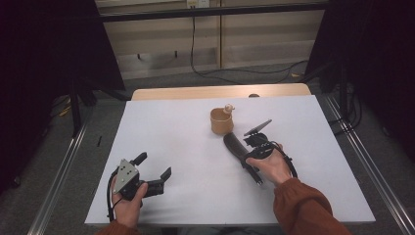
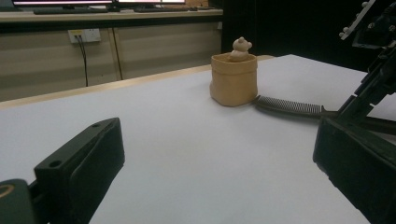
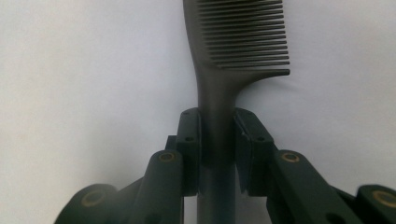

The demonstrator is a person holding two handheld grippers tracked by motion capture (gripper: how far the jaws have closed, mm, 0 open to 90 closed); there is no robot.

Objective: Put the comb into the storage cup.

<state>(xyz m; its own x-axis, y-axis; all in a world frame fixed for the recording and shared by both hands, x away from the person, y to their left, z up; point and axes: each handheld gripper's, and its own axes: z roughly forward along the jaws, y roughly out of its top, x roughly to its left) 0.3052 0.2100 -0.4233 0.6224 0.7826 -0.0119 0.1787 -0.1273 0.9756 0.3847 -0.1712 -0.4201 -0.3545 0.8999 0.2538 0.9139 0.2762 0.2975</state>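
We see a dark grey plastic comb (image 3: 219,70), fine-toothed with a tapering handle, flat on the white table (image 1: 195,147); our right gripper (image 3: 217,140) clamps its handle, left gripper (image 1: 154,169) gaping.

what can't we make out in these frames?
- Comb: tip cut off by the top edge of the right gripper view; handle end hidden between the right gripper jaws.
- Figure in the cup: lower body hidden by the cup wall, left gripper view; too small in the high view.
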